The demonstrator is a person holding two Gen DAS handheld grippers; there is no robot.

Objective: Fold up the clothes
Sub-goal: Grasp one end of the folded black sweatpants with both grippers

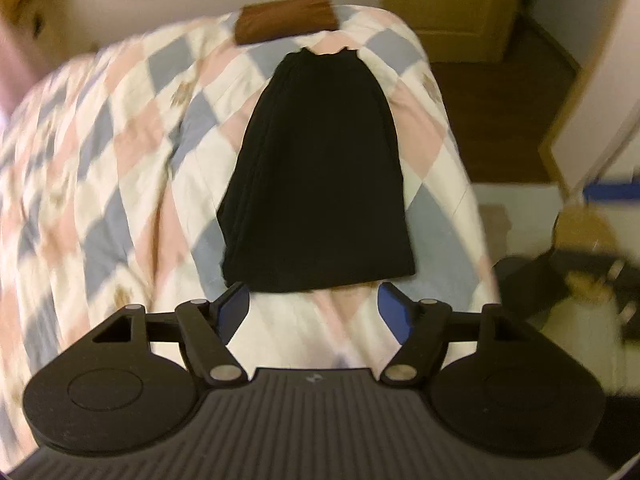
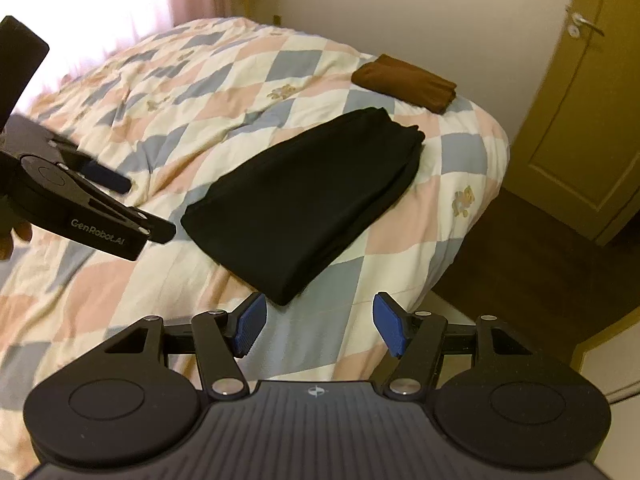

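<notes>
Black soft cloth garment point(image 2: 304, 200) lay folded, long, frame centre on checked quilt bed point(image 2: 120, 280). Looked light, limp, likely to sag; best pinched at near corners. Left gripper point(image 1: 314, 312) and right gripper point(image 2: 316, 324) spread, empty.

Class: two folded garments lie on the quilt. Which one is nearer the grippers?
The black garment, lying long just ahead of both open grippers. The brown garment sits beyond it near the bed's far corner.

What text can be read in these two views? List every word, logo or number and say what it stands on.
"GenRobot.AI": white lettering on the side of the left gripper, seen in the right wrist view.
Small round emblem on the right gripper body: a symbol, no letters.
Faint mark on the left gripper's body in its own view: too blurred to read.
Checked quilt, black garment, brown garment: no text.
</notes>
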